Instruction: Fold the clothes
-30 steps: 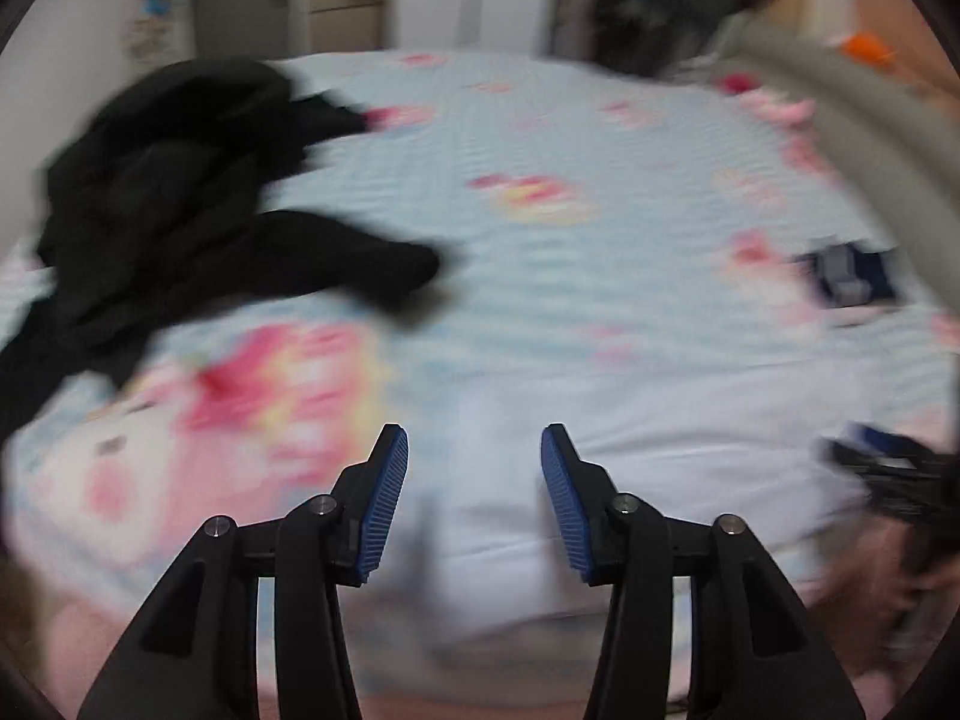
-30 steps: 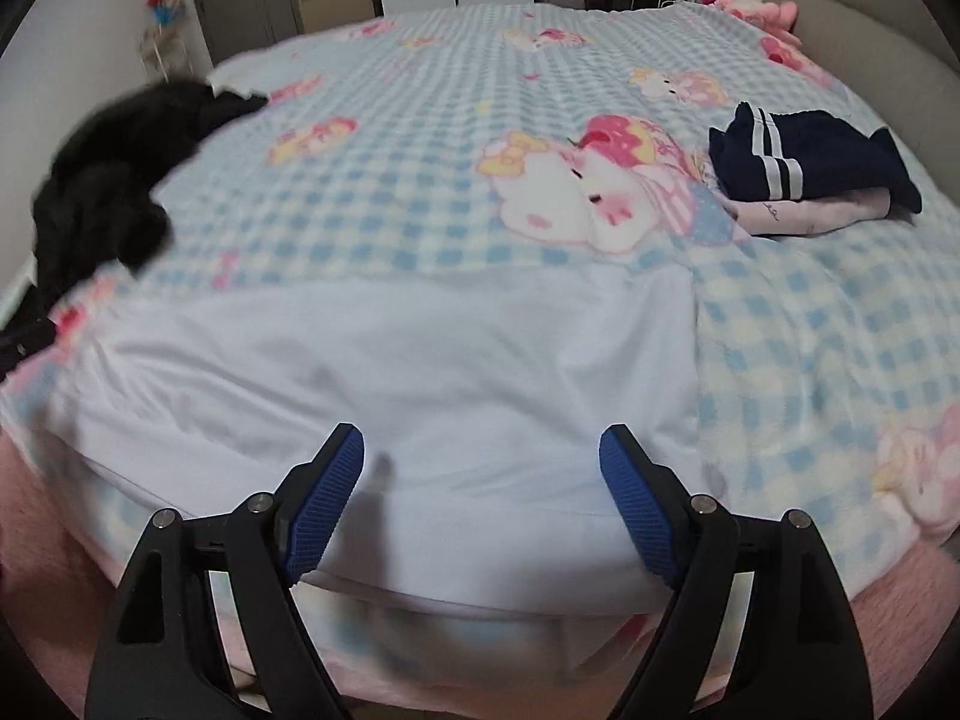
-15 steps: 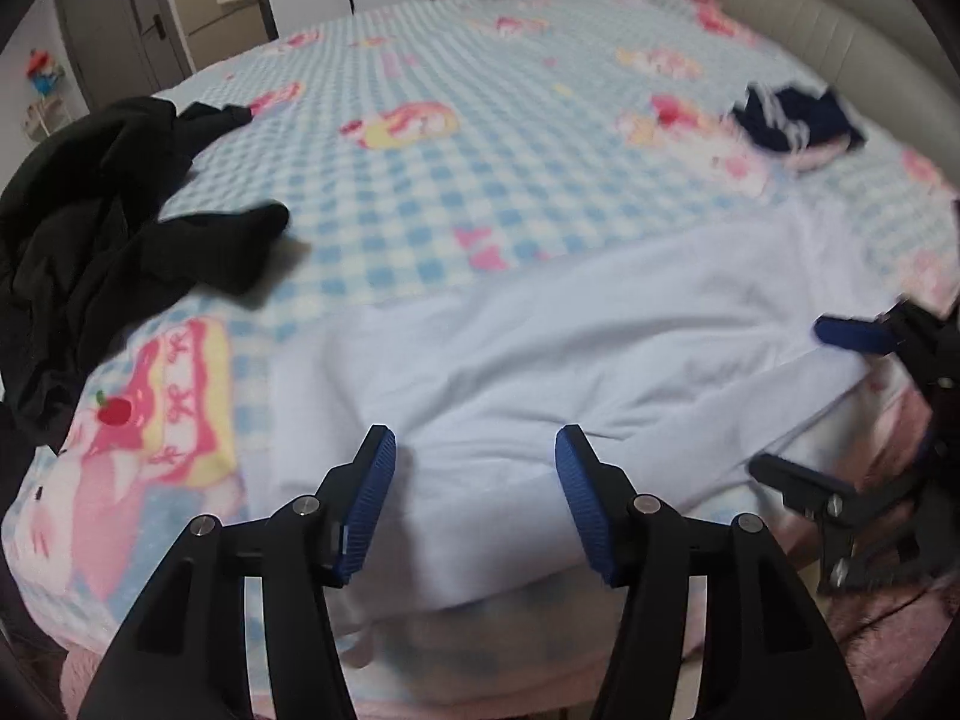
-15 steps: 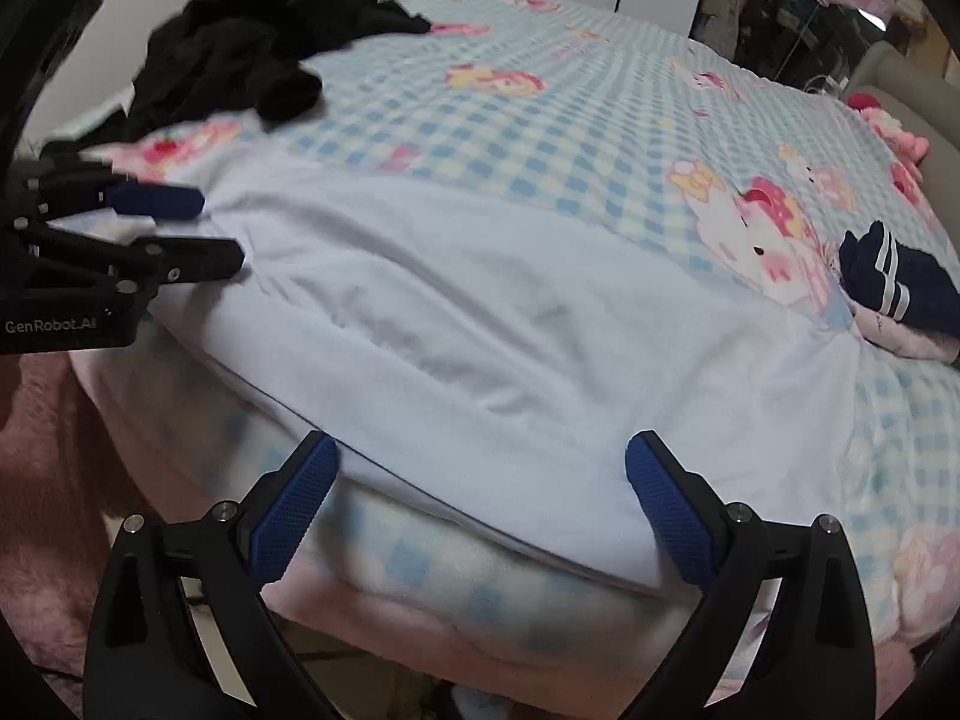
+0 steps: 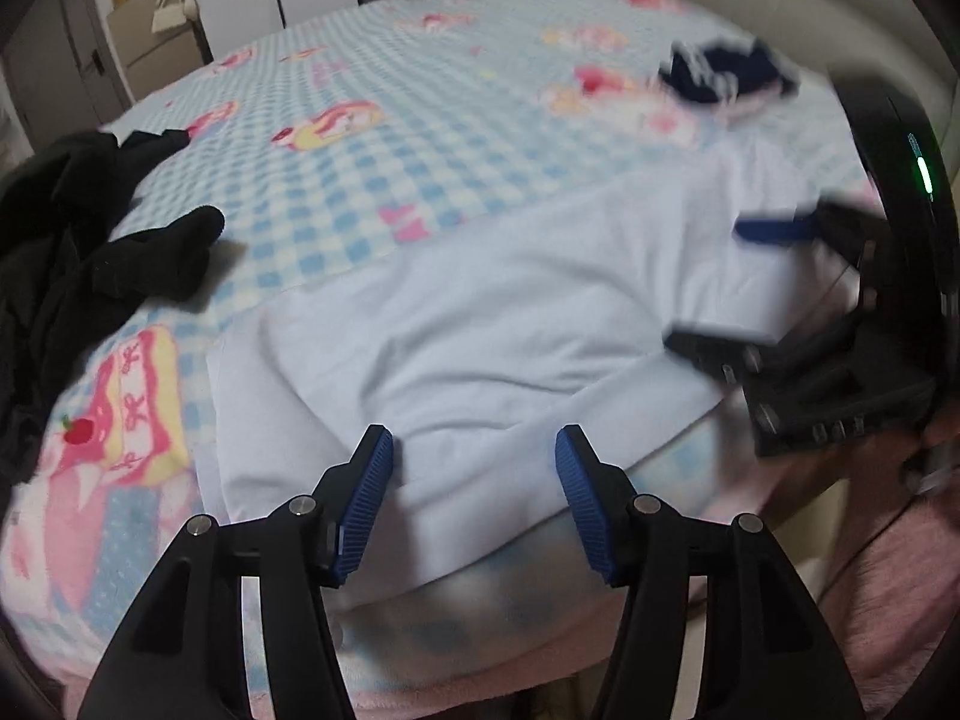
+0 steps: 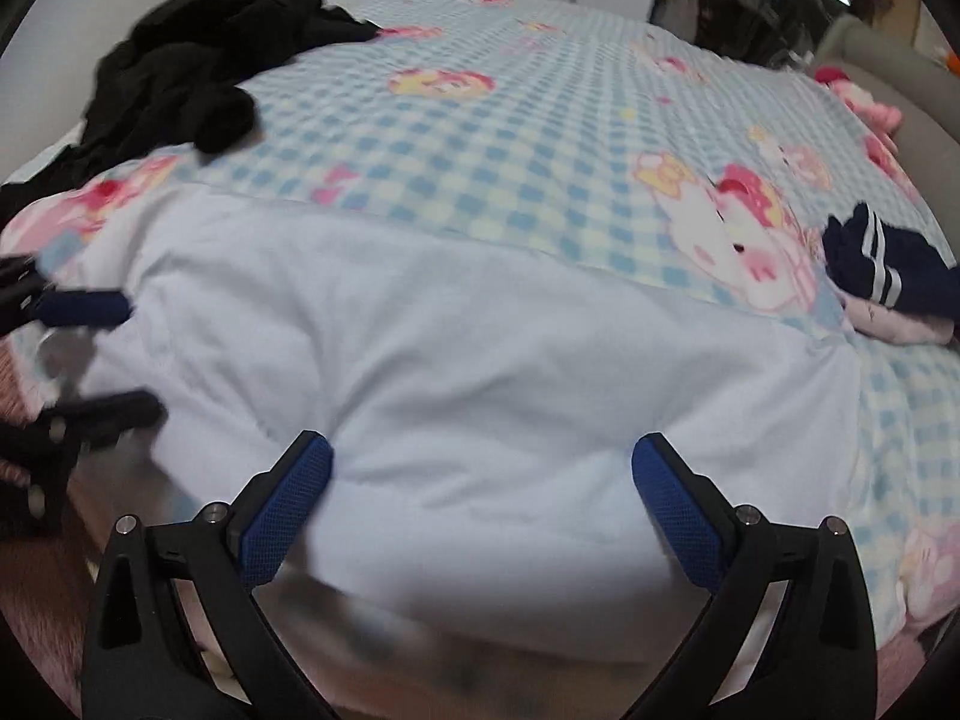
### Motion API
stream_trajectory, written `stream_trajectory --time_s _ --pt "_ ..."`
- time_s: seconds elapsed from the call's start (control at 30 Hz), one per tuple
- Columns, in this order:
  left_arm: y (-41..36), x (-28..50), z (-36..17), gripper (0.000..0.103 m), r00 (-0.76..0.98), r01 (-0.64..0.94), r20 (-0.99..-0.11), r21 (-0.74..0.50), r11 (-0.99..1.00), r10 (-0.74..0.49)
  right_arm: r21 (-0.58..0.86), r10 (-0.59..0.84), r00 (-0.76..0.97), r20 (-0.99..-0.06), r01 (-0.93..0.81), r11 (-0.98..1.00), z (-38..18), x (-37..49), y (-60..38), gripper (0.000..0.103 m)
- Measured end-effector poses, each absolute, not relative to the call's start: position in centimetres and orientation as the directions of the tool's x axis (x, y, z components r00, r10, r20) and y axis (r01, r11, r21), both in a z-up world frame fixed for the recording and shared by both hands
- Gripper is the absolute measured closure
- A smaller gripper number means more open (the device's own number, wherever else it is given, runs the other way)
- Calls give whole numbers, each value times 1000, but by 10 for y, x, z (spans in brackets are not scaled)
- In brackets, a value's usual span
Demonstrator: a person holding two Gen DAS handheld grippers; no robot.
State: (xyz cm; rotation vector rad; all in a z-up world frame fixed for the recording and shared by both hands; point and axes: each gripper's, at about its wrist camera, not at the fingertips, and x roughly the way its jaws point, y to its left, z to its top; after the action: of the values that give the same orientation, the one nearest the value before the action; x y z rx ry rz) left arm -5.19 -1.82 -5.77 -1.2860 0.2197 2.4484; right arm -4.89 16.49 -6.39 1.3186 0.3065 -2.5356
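Observation:
A pale blue-white garment (image 5: 510,324) lies spread flat along the near edge of the bed; it also shows in the right wrist view (image 6: 480,360). My left gripper (image 5: 474,474) is open, its blue pads over the garment's near left edge. My right gripper (image 6: 483,480) is open wide, at the garment's near edge further right. The right gripper shows at the right of the left wrist view (image 5: 780,282), and the left gripper at the left of the right wrist view (image 6: 78,354). Neither holds anything.
A black heap of clothes (image 5: 78,252) lies on the bed's left side, also in the right wrist view (image 6: 192,72). A folded navy striped garment (image 6: 882,264) sits on a pink one at the right. The checked cartoon blanket (image 5: 450,120) covers the bed.
Both grippers have moved closer to the garment's near edge. The right gripper has turned to face the bed more squarely. Both stay open.

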Motion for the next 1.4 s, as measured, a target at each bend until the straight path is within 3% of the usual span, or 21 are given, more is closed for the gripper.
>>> stream_trajectory --time_s 0.1,0.23,0.33,0.47,0.6,0.67,0.77,0.87,0.97,1.13,1.4 --pt "-34 -68 -37 44 -574 -319 -759 -136 -938 306 19 -208 -579 -788 316 -949 -47 -50 178 1" --pt "-27 -95 -45 44 -570 -271 -783 -108 -956 250 117 -205 -574 -793 187 -975 -42 -82 192 1" --pt "-35 -96 -65 44 -552 -225 -824 5 -974 124 51 -149 -558 -816 187 -981 -56 -80 191 1" --pt "-80 -72 -57 45 -663 -142 -746 54 -988 54 -75 -60 -627 -777 188 -979 -65 -45 208 1" --pt "-106 -68 -46 45 -661 -113 -727 -147 -983 185 -37 -61 -657 -752 134 -990 -58 -32 230 1" --pt "-94 -64 -45 45 -651 -158 -719 -187 -970 244 3 -83 -657 -750 123 -992 -53 -39 228 1" --pt "-59 -63 -57 45 -615 -215 -749 -141 -966 246 62 -130 -619 -775 130 -990 -55 -52 214 1" --pt "-46 -63 -71 42 -601 -191 -790 -2 -982 118 -41 -20 -580 -815 91 -995 -66 -56 207 1" --pt "-68 -57 -65 38 -629 -136 -763 -76 -988 145 -81 21 -588 -809 76 -994 -65 -48 221 1" --pt "-89 -58 -52 38 -660 -113 -705 -248 -962 259 140 -125 -656 -744 30 -990 -41 -32 259 1" --pt "9 -90 -51 35 -630 -265 -741 -74 -961 231 101 -151 -664 -733 113 -988 -28 -69 226 1"
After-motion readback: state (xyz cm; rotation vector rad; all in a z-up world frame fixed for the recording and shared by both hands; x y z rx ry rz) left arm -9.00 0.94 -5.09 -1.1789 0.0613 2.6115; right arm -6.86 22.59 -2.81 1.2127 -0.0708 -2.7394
